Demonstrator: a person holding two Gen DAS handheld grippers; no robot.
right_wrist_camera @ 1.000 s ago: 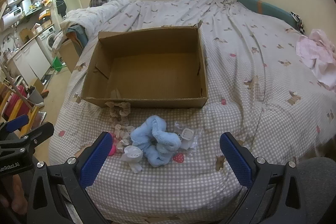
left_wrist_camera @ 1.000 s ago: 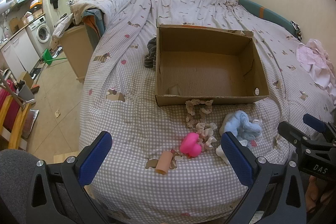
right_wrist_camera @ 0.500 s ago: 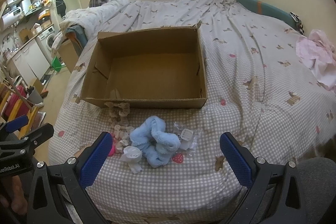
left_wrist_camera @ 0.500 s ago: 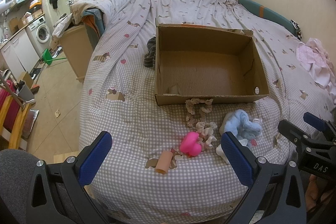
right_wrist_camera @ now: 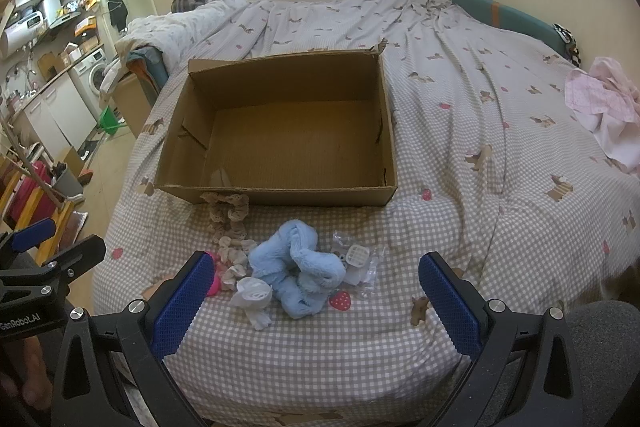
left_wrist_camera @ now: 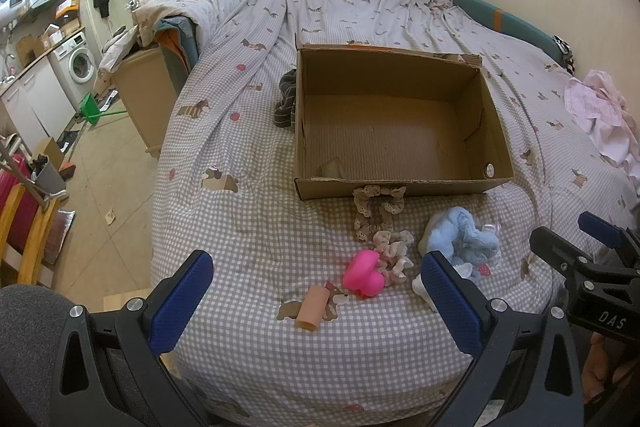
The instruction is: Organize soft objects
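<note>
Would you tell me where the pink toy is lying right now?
In the left wrist view, the pink toy lies on the checked bedspread before the cardboard box, between the peach tube and the frilly scrunchies.

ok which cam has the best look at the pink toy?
Left wrist. The pink toy lies in full view on the bed, between the tan tube and the scrunchies. In the right wrist view only a pink sliver shows behind the right gripper's finger.

Blue plush, pink toy and scrunchies lie before the open box.
</note>
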